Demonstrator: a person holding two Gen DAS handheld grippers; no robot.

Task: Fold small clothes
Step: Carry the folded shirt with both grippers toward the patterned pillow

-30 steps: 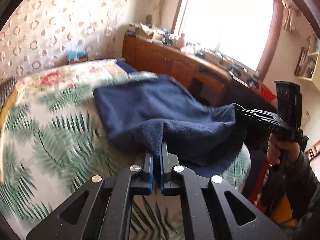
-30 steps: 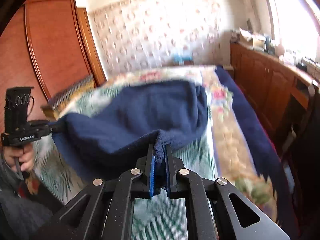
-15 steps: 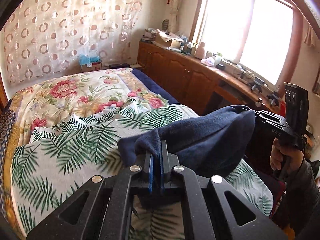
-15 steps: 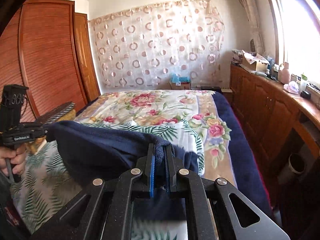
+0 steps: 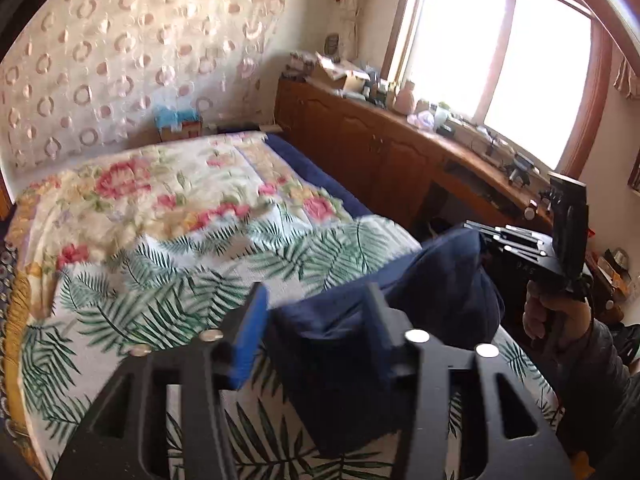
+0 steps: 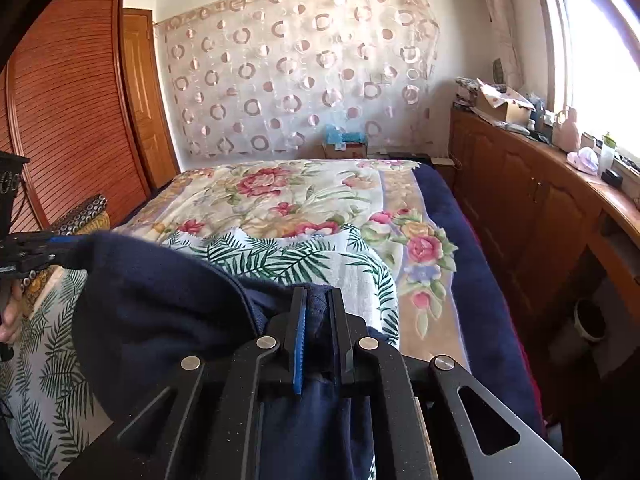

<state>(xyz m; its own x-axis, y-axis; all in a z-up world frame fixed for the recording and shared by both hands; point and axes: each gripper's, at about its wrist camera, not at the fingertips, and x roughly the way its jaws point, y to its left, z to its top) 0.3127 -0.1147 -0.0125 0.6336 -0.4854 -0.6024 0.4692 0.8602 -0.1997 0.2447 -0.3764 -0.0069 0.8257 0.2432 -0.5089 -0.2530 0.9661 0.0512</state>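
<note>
A dark blue fleece garment [image 5: 384,320] lies bunched on the near edge of the bed. My left gripper [image 5: 316,300] is open, its jaws wide apart with the garment's near fold lying loose between them. My right gripper [image 6: 318,304] is nearly shut and pinches the garment's [image 6: 160,320] other corner between its pads. In the left wrist view the right gripper [image 5: 478,236] shows at the garment's right end. In the right wrist view the left gripper [image 6: 70,242] shows at the garment's left end.
The bed has a floral and palm-leaf cover [image 5: 168,216] with a navy blanket edge [image 6: 460,248]. A wooden cabinet row [image 6: 532,200] with clutter runs under the window on the right. A wooden wardrobe [image 6: 68,120] stands left.
Both grippers pulled the garment back and down onto the near edge of the bed. My left gripper opened and let go of its corner. My right gripper kept its hold.
</note>
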